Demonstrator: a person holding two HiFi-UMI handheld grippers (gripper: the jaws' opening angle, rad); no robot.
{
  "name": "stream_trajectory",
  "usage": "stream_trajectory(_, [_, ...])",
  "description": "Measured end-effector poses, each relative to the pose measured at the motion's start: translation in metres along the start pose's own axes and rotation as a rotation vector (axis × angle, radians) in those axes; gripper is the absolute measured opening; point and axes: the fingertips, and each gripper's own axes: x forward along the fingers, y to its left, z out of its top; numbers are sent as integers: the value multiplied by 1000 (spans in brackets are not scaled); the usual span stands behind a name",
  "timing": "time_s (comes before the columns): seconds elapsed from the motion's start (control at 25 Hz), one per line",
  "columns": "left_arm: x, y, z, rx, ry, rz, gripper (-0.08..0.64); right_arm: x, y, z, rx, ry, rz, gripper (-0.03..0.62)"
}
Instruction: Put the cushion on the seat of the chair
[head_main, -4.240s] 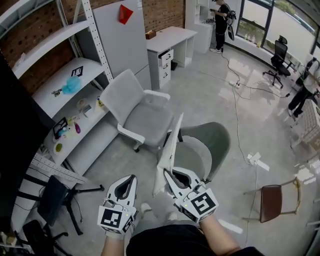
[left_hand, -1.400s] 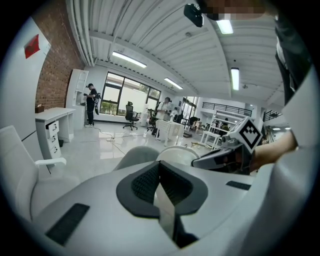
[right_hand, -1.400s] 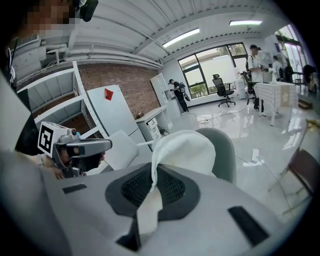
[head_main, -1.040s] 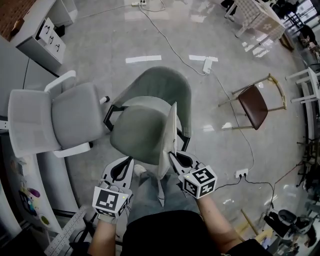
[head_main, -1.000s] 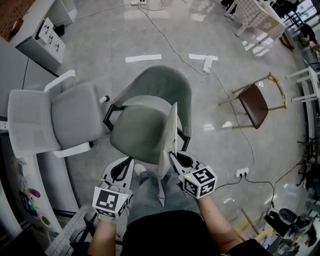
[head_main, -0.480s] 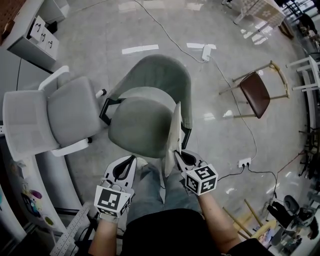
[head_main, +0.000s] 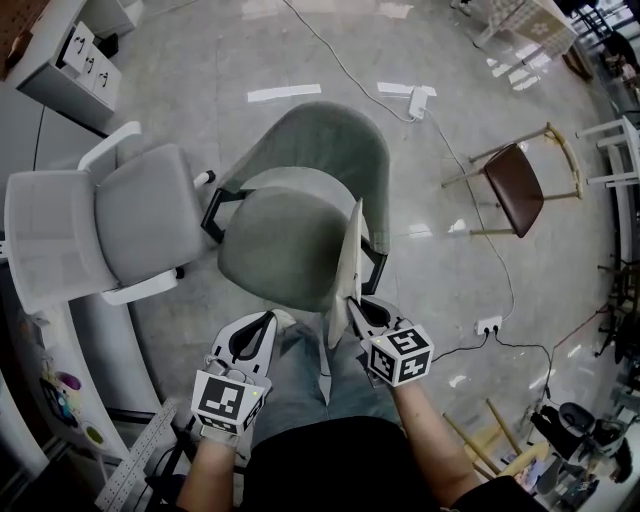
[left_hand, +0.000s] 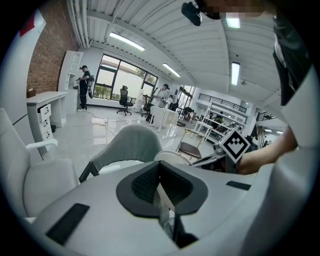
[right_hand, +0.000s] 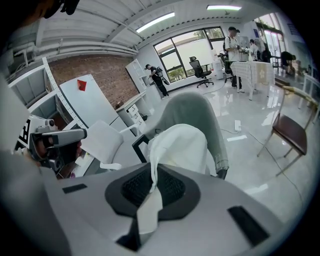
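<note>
A grey-green shell chair (head_main: 300, 150) stands in front of me with its round seat (head_main: 275, 250) bare. My right gripper (head_main: 358, 308) is shut on the lower edge of a thin white cushion (head_main: 346, 265). The cushion stands on edge over the seat's right side. In the right gripper view the cushion (right_hand: 180, 145) rises from the jaws of that gripper (right_hand: 150, 192) in front of the chair's backrest (right_hand: 202, 107). My left gripper (head_main: 252, 338) hovers just before the seat's near edge, shut with nothing held. In the left gripper view, its pads (left_hand: 145, 182) meet below the chair (left_hand: 132, 142).
A white office chair (head_main: 130, 220) stands close on the left, its armrest almost against the green chair. A brown wooden chair (head_main: 520, 190) is at the right. A power strip (head_main: 418, 100) and cables lie on the floor behind. My legs (head_main: 300, 390) are right below the seat.
Since four seconds ago I have turned to face the green chair. Over the last second both grippers, and the cushion with the right one, sank a little; the grip is unchanged.
</note>
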Motion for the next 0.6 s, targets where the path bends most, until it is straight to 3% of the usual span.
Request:
stream_trajectory(0.28, [-11, 7, -2, -22, -18, 54, 11, 25, 6, 22, 14, -3, 55, 31])
stream_trajectory(0.6, [-34, 25, -3, -72, -55, 175, 11, 65, 25, 36, 8, 48, 135, 31])
